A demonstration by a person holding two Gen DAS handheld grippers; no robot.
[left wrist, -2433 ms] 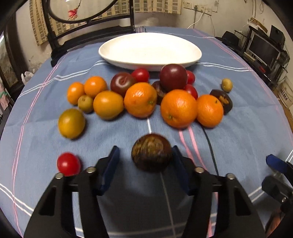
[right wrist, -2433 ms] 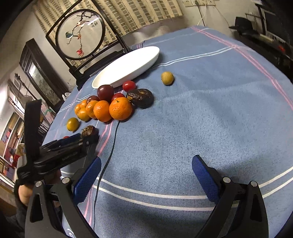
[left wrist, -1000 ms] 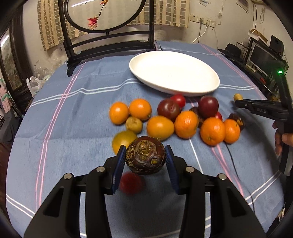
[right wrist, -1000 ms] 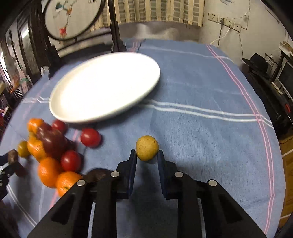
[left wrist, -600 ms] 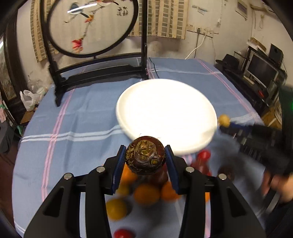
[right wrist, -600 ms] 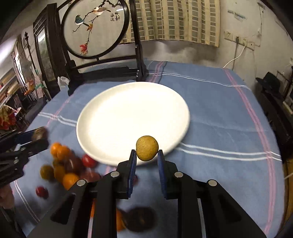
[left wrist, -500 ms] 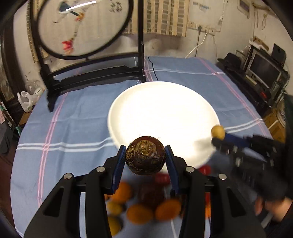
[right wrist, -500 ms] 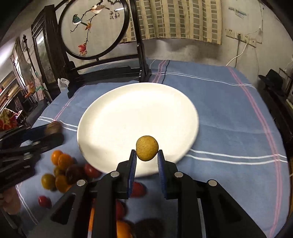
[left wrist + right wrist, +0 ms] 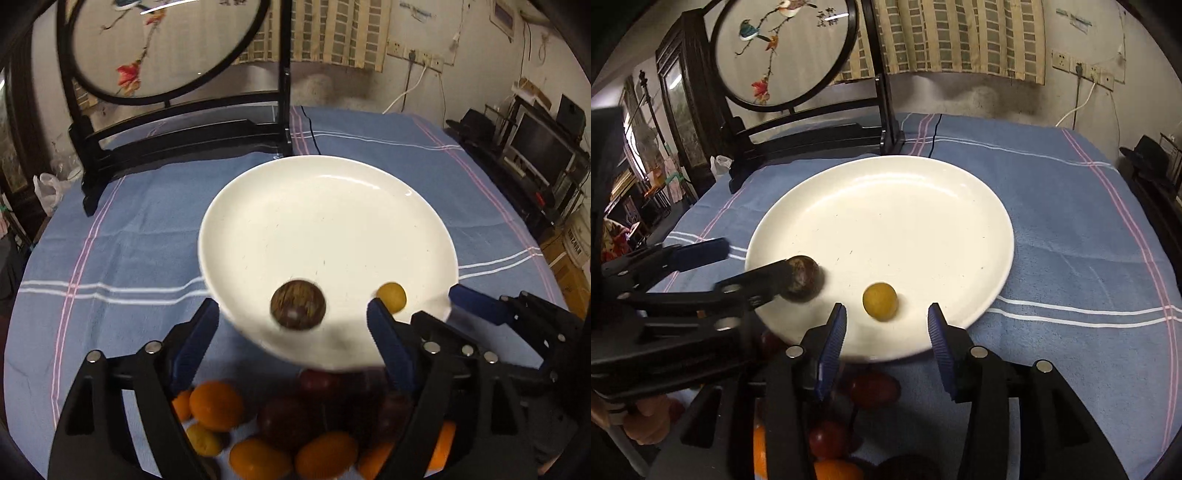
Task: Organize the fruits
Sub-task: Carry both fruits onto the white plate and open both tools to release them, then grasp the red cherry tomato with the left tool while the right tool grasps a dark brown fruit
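A white plate [image 9: 332, 206] [image 9: 886, 206] sits on the blue cloth. A dark brown round fruit [image 9: 297, 304] [image 9: 803, 279] lies blurred on the plate's near left part. A small yellow fruit [image 9: 391, 296] [image 9: 880, 301] lies on its near right part. My left gripper [image 9: 291, 345] is open, its fingers either side of the brown fruit and apart from it. My right gripper [image 9: 886, 341] is open just behind the yellow fruit. Each gripper shows in the other's view, the right [image 9: 476, 302] and the left [image 9: 738, 266].
A pile of oranges [image 9: 216, 405], dark plums [image 9: 288, 421] and red tomatoes [image 9: 873, 390] lies on the cloth under both grippers. A black wooden stand with a round painted screen [image 9: 783, 51] stands behind the plate. A television shelf [image 9: 535, 147] is off the table's right side.
Both grippers have opened over the plate. The brown fruit has dropped from the left gripper and the yellow fruit from the right gripper onto the plate's near part.
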